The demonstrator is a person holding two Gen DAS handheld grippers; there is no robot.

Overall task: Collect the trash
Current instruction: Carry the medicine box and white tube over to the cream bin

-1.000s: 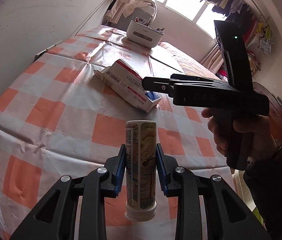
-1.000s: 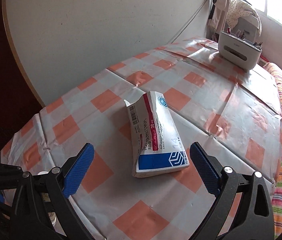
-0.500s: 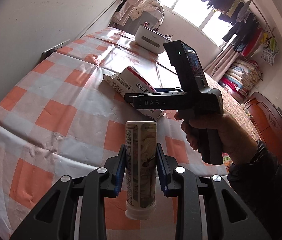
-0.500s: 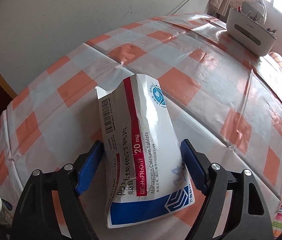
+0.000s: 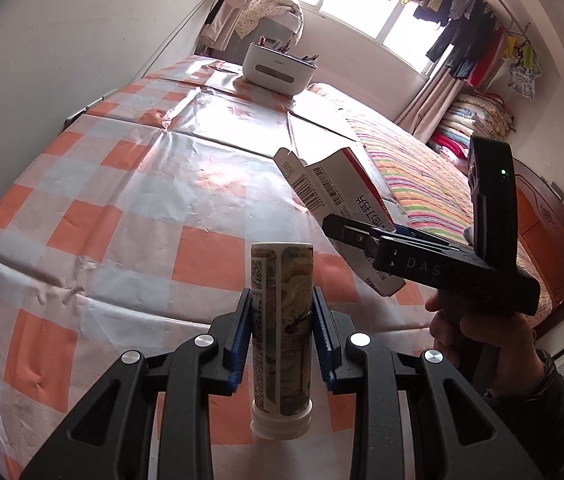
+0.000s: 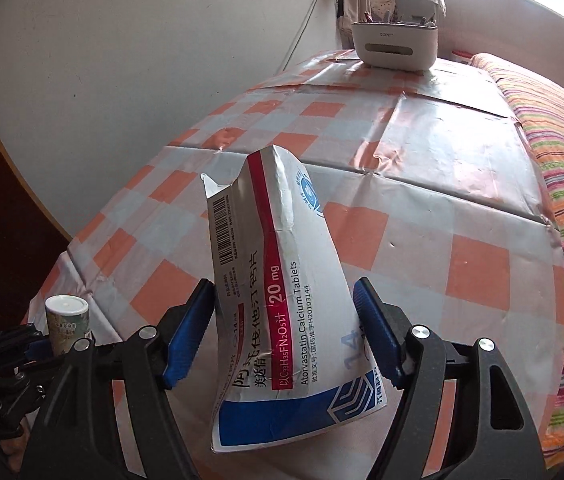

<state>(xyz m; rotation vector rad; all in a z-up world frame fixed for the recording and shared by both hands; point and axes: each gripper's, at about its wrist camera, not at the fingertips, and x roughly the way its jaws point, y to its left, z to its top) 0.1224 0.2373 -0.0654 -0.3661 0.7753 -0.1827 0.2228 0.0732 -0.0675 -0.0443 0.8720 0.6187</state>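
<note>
My left gripper [image 5: 282,332] is shut on a small printed bottle [image 5: 282,320] with a white cap, held above the checked table [image 5: 122,200]. My right gripper [image 6: 285,336] is shut on a crumpled white, red and blue medicine box [image 6: 278,300] and holds it lifted off the table. In the left wrist view the right gripper [image 5: 361,236] holds the box [image 5: 337,188] tilted up at the right. The bottle [image 6: 66,322] shows at the lower left of the right wrist view.
A white organizer box [image 5: 278,66] with small items stands at the table's far end; it also shows in the right wrist view [image 6: 393,46]. A wall runs along the left. A bed with a striped cover [image 6: 561,160] lies at the right.
My right gripper closed on the medicine box and lifted it off the table. The left gripper kept holding the bottle.
</note>
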